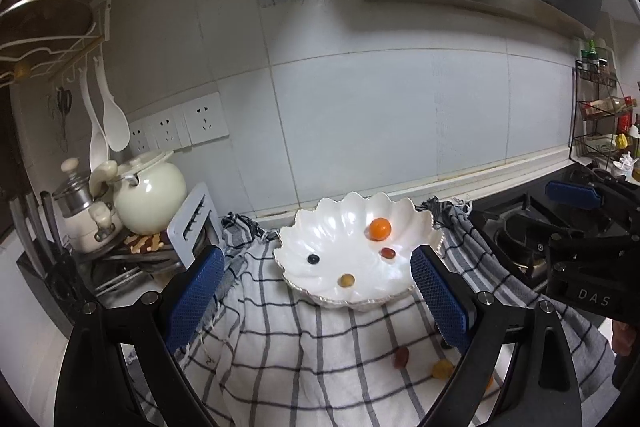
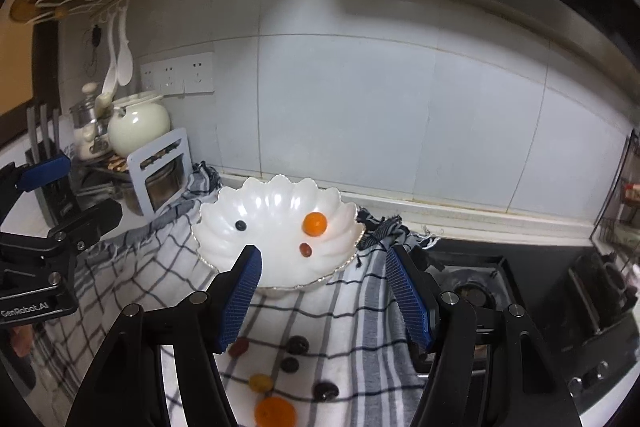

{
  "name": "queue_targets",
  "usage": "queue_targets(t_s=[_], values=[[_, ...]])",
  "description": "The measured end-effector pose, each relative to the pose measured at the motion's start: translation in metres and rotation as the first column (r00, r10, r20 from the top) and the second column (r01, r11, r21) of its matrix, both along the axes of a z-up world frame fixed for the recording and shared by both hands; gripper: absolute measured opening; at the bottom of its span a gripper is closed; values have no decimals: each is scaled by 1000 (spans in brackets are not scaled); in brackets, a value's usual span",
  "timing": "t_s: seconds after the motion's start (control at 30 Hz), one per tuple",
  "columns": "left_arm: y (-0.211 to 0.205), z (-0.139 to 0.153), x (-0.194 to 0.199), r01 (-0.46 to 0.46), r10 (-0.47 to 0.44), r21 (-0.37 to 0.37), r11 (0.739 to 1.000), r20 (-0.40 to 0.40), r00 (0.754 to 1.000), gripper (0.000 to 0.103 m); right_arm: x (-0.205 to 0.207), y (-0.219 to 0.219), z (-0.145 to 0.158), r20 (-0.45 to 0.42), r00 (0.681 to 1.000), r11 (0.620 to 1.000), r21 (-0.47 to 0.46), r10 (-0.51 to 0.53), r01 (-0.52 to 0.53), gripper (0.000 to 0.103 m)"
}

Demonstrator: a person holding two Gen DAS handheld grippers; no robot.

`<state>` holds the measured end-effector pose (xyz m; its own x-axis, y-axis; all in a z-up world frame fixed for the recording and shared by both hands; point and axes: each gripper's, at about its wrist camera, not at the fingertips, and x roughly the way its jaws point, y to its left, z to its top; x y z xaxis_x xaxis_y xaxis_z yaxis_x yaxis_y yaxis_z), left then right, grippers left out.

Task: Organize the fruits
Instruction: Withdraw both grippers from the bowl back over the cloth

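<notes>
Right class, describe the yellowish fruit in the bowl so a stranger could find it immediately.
Find the white scalloped bowl on the checked cloth. Inside, at its near rim, lies the yellowish fruit. It is paler than the orange fruit, red fruit and dark berry.

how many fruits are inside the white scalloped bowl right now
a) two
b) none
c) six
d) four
d: the left wrist view shows four in the white bowl: an orange fruit, a red one, a dark berry and a yellowish one.
</notes>
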<state>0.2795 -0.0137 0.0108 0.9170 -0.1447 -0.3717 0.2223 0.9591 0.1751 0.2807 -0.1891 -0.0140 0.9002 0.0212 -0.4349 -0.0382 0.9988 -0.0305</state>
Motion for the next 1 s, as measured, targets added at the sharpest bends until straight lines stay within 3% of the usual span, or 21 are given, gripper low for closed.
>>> queue_targets(t_s=[0.3,0.7,1.0], values=[[10,-22,-31,-6,5,-9,1000,-43,999,96,-38,11,-10,27,1000,1000,-18,-3,3,66],[14,-48,-46,5,-5,0,1000,-112,994,96,-60,17,-40,-28,999,1000,17,23,-23,66],[10,-74,-39,35,-23,71,997,-163,986,93,-64,28,-74,-82,996,1000,-5,25,-26,66]])
